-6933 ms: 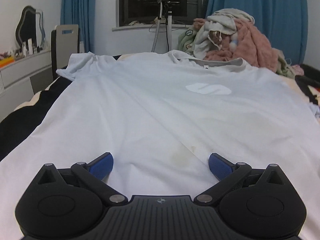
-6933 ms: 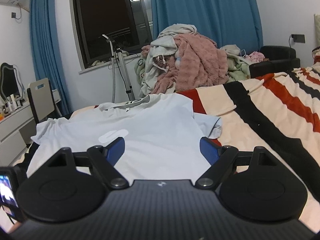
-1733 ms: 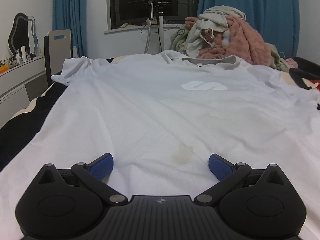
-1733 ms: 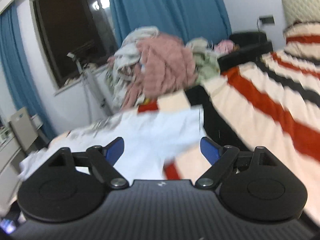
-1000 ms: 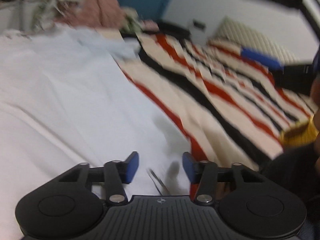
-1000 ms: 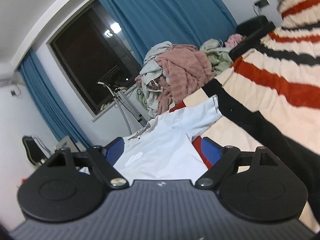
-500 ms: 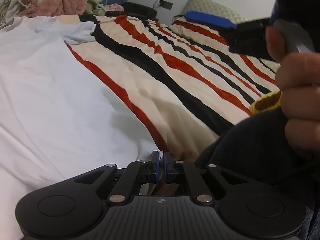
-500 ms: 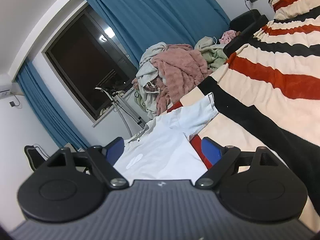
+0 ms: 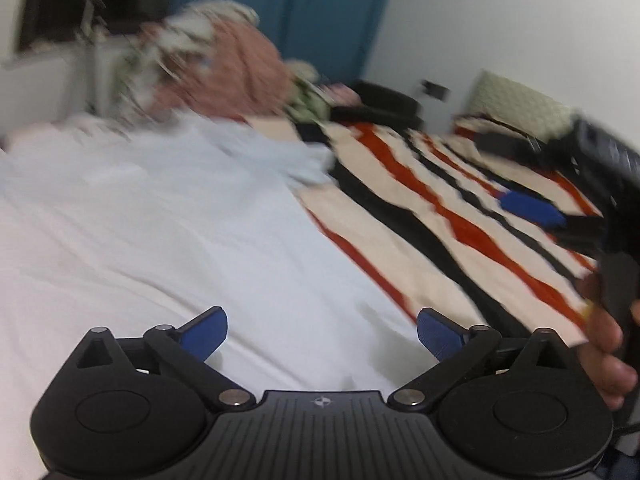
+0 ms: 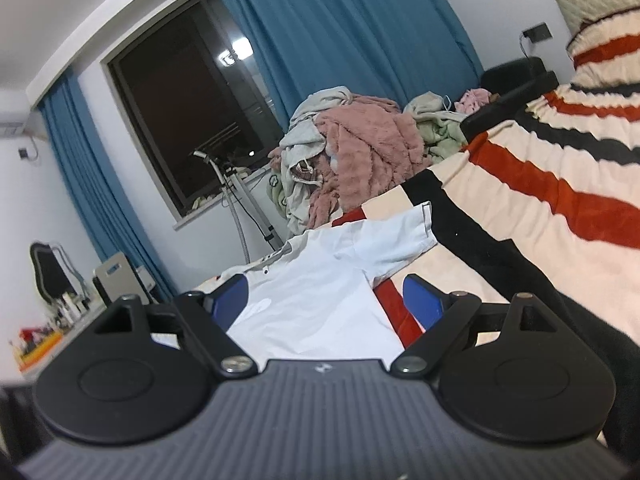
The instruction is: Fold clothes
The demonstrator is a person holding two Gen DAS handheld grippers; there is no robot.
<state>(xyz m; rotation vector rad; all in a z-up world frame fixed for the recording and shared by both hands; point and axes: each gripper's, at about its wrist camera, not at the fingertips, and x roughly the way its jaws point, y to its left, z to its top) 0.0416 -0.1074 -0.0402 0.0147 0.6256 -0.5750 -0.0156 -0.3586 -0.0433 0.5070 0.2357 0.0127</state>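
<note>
A pale blue short-sleeved shirt [image 9: 168, 232] lies spread flat on the striped bed. My left gripper [image 9: 322, 330] is open and empty, low over the shirt's lower right part near its hem; this view is blurred. My right gripper [image 10: 326, 300] is open and empty, held above the shirt's [image 10: 316, 292] right side, looking toward the collar and the right sleeve [image 10: 400, 240]. The right gripper also shows at the right edge of the left wrist view [image 9: 532, 208], held in a hand.
The bed cover [image 10: 540, 216] has cream, red and black stripes. A heap of clothes with a pink blanket [image 10: 360, 148] sits at the bed's far end. A dark window [image 10: 184, 120], blue curtains, a stand [image 10: 240, 216] and a dresser [image 10: 44, 336] lie beyond.
My left gripper was shut on the shirt's hem corner half a second ago; it has opened, let go and swung toward the shirt. The right gripper has stayed open and shifted slightly.
</note>
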